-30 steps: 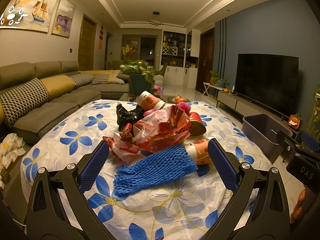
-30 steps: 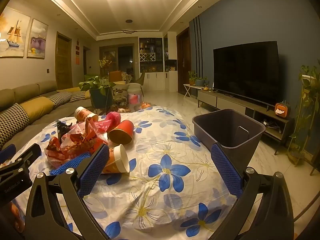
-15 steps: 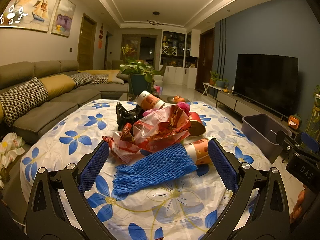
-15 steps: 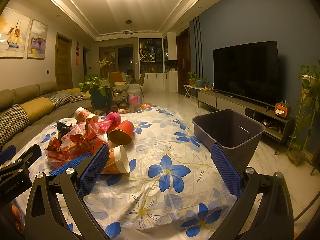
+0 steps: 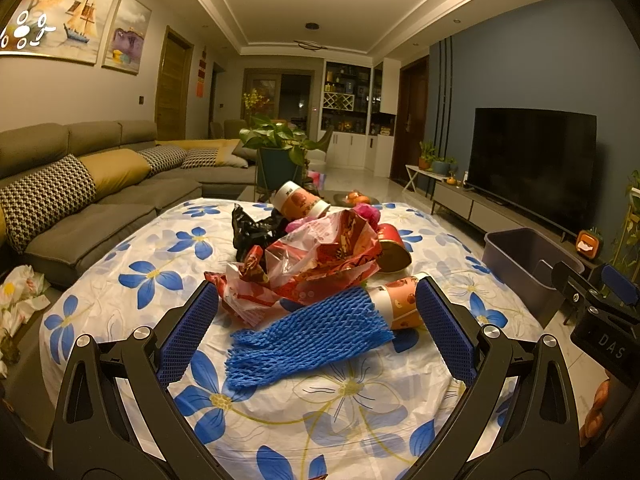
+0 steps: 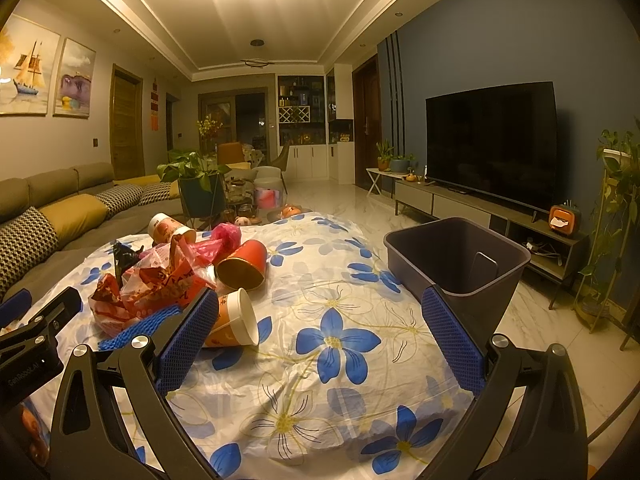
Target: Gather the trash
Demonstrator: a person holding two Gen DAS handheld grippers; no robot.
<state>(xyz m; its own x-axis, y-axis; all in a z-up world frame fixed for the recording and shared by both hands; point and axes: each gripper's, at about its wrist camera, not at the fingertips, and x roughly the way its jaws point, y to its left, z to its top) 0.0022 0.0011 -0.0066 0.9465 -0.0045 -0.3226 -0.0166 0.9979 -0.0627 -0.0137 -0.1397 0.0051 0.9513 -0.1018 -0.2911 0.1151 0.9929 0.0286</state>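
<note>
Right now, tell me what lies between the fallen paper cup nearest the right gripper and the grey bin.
Only bare flowered cloth lies between paper cup and bin, in the right wrist view.

Two wrist fisheyes, low over the floral tablecloth [image 5: 304, 396] near edge, facing the room: left view close before the trash pile [image 5: 320, 256], right view beside it toward the bin [image 6: 456, 256]; both share pile and bin.

A big room glows with warm yellow light from the ceiling. A long grey sofa [image 5: 92, 200] with yellow and dotted pillows sits along the left wall, under two paintings [image 5: 80, 28]. A black TV [image 6: 492, 140] hangs on the blue wall [image 6: 520, 40]. The floor [image 6: 344, 200] is shiny and white.
</note>
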